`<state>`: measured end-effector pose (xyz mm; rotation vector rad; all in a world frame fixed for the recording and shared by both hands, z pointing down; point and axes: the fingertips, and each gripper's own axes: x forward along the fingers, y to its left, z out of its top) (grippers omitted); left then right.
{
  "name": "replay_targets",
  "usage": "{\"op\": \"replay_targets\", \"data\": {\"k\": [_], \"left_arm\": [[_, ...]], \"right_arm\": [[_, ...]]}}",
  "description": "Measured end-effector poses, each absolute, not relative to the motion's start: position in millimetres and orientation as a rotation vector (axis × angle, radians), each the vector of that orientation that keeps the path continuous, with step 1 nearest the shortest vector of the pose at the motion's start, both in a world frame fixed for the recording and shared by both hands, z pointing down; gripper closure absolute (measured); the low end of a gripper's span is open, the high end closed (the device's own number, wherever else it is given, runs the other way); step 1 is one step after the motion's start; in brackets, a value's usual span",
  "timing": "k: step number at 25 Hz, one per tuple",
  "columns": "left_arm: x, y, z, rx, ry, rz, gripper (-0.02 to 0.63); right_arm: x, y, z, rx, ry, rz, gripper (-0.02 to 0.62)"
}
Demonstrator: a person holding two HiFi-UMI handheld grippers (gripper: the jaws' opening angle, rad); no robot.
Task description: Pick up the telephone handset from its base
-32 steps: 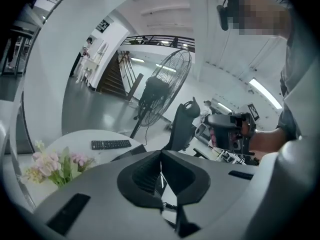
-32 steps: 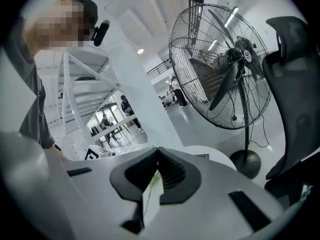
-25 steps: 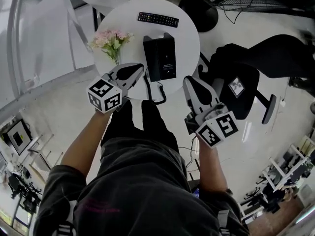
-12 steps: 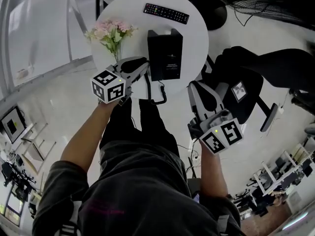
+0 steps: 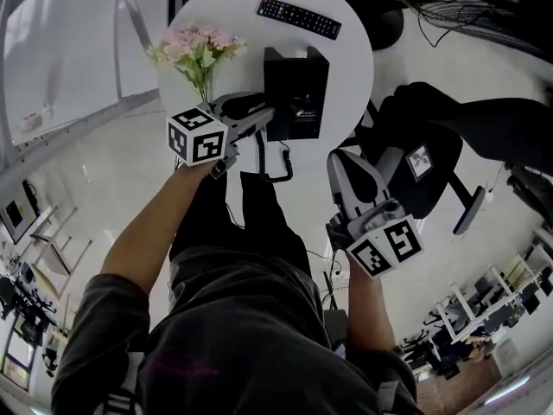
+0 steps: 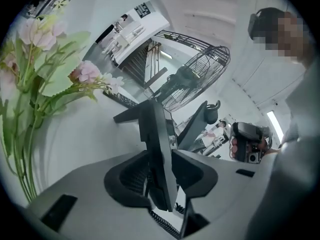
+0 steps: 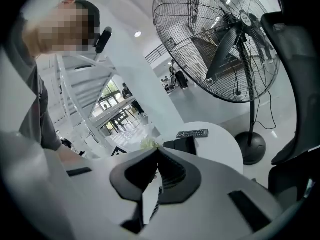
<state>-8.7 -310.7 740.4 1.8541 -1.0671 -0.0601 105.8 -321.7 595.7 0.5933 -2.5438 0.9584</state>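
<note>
Left gripper (image 6: 161, 170): I am opening its jaws at the base's 8 o'clock; they are straddling the black slab-shaped plastic telephone handset (image 6: 159, 149).
Handset: resting on its black base (image 5: 304, 102).
Right gripper (image 7: 156, 153): I am keeping it closed, empty, at 5 o'clock.

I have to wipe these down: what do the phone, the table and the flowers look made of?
Phone: probably black plastic, mostly matt, with a slight sheen on its flat faces.
Table: smooth white top, painted or laminated; it shows no grain.
Flowers: pink blooms and green leaves; I cannot tell whether they are real or artificial.
</note>
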Motion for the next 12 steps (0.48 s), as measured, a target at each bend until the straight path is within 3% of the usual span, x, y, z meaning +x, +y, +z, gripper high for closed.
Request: {"op": "replay_targets", "data": {"k": [12], "left_arm": [[-0.9,-316.3,745.3,1.818,-0.994,-0.116,0.513]], "right_arm": [[109.0,-318.4,599.4,0.609,-2.523,0.968,0.577]]}}
